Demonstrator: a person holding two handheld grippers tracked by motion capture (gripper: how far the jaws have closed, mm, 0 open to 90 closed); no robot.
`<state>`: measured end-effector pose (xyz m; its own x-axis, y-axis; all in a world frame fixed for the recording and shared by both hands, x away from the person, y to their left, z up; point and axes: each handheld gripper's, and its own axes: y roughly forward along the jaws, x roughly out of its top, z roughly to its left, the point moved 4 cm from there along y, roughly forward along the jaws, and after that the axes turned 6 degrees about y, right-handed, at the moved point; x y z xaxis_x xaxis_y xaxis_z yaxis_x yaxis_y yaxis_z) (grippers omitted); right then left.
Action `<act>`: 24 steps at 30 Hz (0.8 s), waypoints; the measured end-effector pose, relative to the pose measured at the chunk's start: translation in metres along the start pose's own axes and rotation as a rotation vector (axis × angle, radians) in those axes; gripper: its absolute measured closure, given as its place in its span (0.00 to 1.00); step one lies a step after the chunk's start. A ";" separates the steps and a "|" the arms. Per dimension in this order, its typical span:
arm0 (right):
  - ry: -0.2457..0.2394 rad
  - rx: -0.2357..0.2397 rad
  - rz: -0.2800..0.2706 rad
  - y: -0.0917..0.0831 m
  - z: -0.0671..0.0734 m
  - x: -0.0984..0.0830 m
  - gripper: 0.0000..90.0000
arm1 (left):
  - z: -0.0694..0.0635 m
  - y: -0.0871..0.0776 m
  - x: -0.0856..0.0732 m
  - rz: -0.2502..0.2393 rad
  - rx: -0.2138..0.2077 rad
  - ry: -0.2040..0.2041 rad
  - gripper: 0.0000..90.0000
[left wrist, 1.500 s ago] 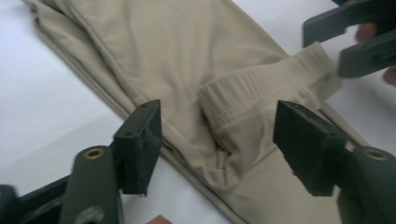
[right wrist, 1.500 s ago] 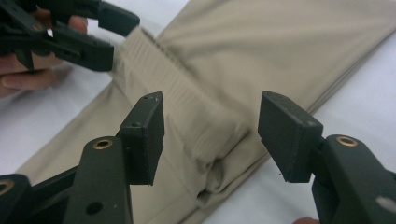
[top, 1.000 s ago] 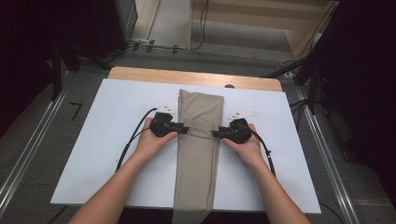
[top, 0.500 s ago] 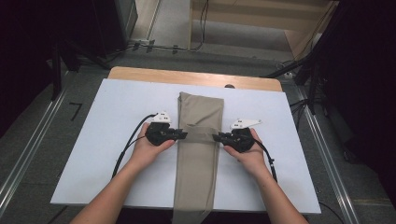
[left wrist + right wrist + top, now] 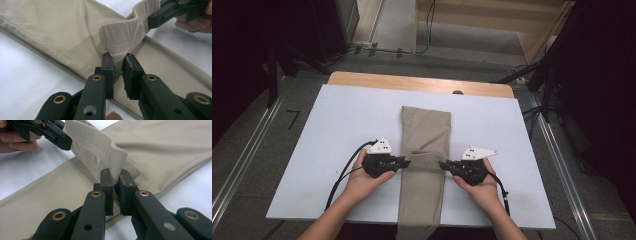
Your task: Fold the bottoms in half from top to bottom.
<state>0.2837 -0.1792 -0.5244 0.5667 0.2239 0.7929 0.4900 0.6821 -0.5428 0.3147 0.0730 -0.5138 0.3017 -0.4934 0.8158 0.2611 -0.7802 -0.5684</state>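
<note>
A long beige cloth (image 5: 426, 125) lies lengthwise down the middle of the white board (image 5: 337, 125), and its near end hangs over the front edge. A raised hem band runs across it between my two grippers. My left gripper (image 5: 407, 161) pinches the band's left end and its jaws have just been closing on the fabric (image 5: 125, 37). My right gripper (image 5: 443, 164) pinches the right end and its jaws have also just been closing on the fabric (image 5: 100, 147). In the left gripper view, the right gripper (image 5: 162, 15) shows at the top right. In the right gripper view, the left gripper (image 5: 57, 138) shows at the top left.
The white board rests on a wooden table (image 5: 412, 82) whose far edge shows behind it. Black cables (image 5: 344, 170) trail from both grippers over the board. Metal floor rails (image 5: 242, 165) run along both sides, and dark equipment stands at the back.
Both grippers have moved toward the person, drawing the pinched band of cloth along with them. The far end of the cloth has slid slightly nearer.
</note>
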 end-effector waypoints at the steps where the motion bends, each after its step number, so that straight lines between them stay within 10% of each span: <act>1: -0.004 0.000 0.001 -0.002 0.003 -0.002 0.92 | -0.003 -0.002 -0.001 0.001 -0.003 0.003 0.90; 24: -0.025 0.059 0.029 -0.041 0.067 -0.055 0.92 | -0.078 -0.031 -0.036 0.075 -0.099 0.029 0.89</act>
<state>0.1882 -0.1733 -0.5270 0.5630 0.2613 0.7841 0.4335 0.7144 -0.5493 0.2242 0.0850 -0.5172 0.2901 -0.5614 0.7750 0.1462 -0.7743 -0.6157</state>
